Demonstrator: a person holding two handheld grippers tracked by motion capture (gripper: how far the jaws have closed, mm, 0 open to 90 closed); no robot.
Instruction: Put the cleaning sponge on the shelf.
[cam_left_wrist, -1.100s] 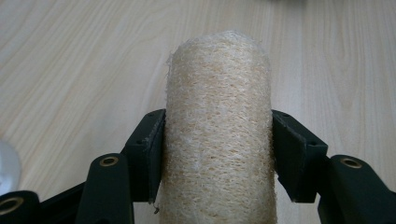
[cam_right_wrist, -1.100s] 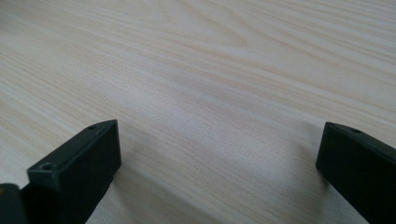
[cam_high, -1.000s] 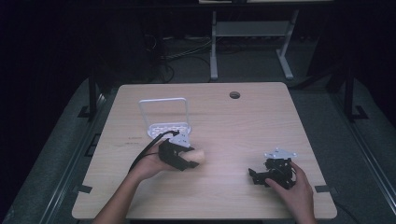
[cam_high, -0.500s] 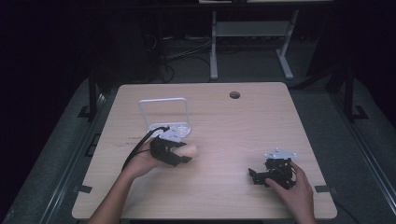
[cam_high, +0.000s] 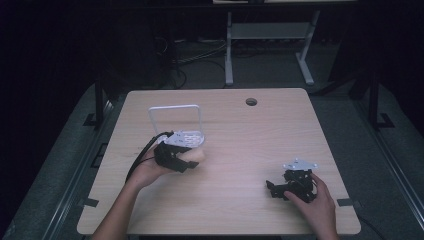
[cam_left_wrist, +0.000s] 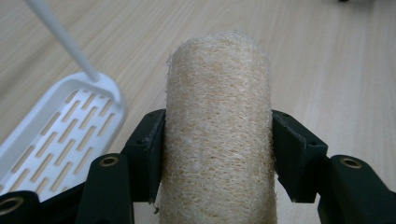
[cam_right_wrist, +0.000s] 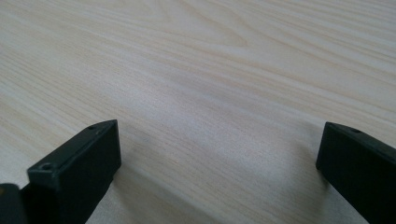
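Note:
A beige loofah roll (cam_left_wrist: 218, 126) stands between the black jaws of my left gripper (cam_left_wrist: 217, 149), which is shut on it. In the high view this left gripper (cam_high: 186, 161) holds the loofah roll (cam_high: 194, 157) just in front of a white slotted tray (cam_high: 186, 137) with a tall wire handle (cam_high: 174, 107). The tray's slotted floor (cam_left_wrist: 60, 135) lies to the left in the left gripper view, close beside the loofah. My right gripper (cam_high: 274, 189) rests low on the table at the front right, open, its jaws wide apart over bare wood (cam_right_wrist: 215, 116).
The light wooden table (cam_high: 250, 145) has a round cable hole (cam_high: 251, 102) near its back edge. Behind the table stands a white metal frame (cam_high: 270, 35) with cables on a dark floor. Black brackets flank the table's sides.
My left gripper has lifted slightly and shifted left and back with the loofah, nearer the tray. The right gripper has stayed put.

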